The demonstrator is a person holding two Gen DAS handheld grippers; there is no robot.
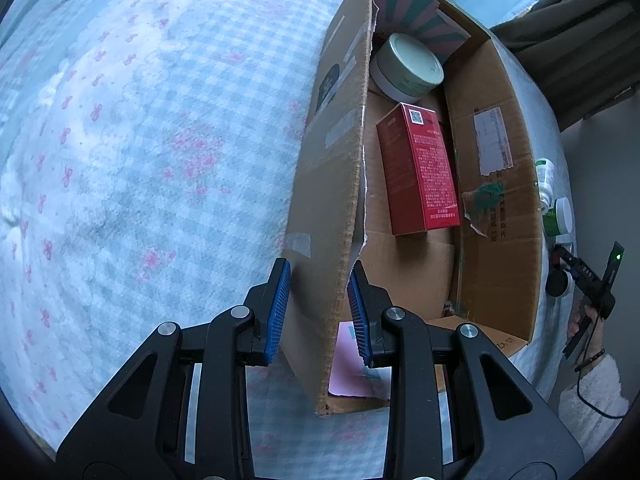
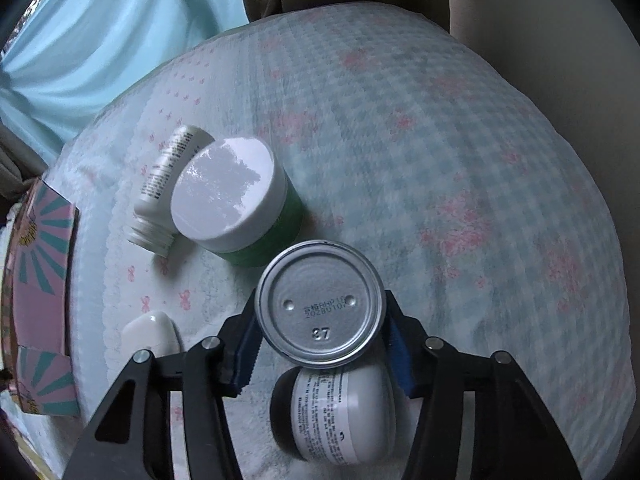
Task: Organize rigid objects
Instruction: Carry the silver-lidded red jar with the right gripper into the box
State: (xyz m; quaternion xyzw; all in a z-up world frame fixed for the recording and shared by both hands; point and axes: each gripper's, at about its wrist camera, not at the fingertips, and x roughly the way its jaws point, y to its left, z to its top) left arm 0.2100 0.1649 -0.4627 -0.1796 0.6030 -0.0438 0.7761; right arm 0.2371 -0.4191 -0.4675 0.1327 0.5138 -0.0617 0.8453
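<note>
Through the left wrist camera, the left tool [image 1: 318, 312] is clamped on the near wall of the cardboard box [image 1: 496, 216], its blue pads pinching the wall from outside and inside. The box sits on the bed [image 1: 132, 168] and already holds a red carton [image 1: 420, 172] at the centre and a round tin [image 1: 408, 66] toward 12 o'clock. The wall's top edge is torn and ragged, so a hard pull there could, I judge, rip the cardboard or tip the box on the soft bedding. Open floor remains inside toward 5 o'clock of the carton; outside the far wall, at 3 o'clock, more containers lie close together. Through the right wrist camera, the right tool [image 2: 320, 344] has its blue pads against the sides of a metal can [image 2: 318, 304], bottom end facing the lens; I take it as gripped, though how firm the contact is cannot be told. A white jar with a dark lid [image 2: 340, 416] lies on its side just beneath the can, a green jar with a white lid [image 2: 236, 204] sits close at 11 o'clock touching a capless white bottle [image 2: 168, 184], and a small white piece [image 2: 150, 332] lies at 9 o'clock. A smooth round can may slip or swing into these neighbours when lifted. The bed is free from 1 to 4 o'clock; the box edge stands at far 9 o'clock.
</note>
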